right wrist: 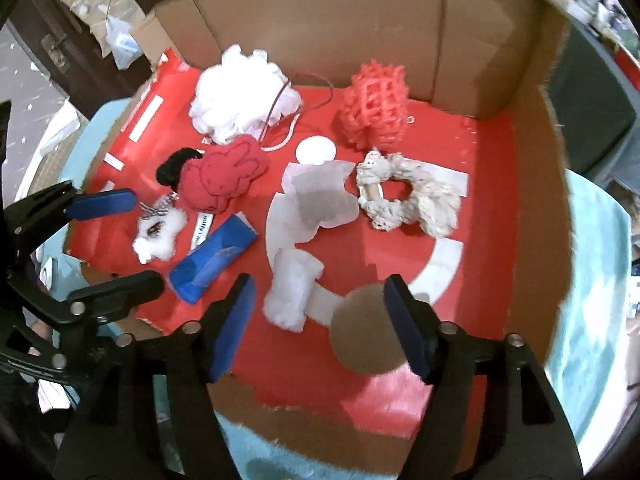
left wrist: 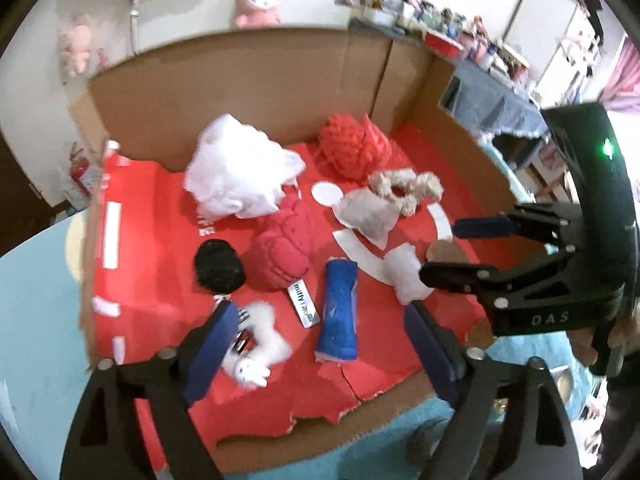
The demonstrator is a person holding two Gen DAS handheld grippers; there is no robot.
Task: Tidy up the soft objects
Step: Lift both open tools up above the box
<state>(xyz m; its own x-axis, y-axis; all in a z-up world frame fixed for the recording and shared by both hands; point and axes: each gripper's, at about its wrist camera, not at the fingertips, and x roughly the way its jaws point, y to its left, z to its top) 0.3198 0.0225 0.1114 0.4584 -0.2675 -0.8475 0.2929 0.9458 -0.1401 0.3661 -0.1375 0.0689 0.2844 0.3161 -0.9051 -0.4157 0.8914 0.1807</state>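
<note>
Right wrist view: we find the right claw (right wrist: 320, 320) wide, empty; white wad (right wrist: 292, 294) lies just ahead, between its fingers.

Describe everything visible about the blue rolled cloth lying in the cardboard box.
The blue rolled cloth is a short roll of deep blue fabric with a white edge showing at its ends. It lies on its side on the red paper lining of the cardboard box, near the front opening. A loose flap along its length is slightly unrolled. The white label of the red plush toy lies close beside it. Nothing grips it: the left gripper hangs open above it.
</note>
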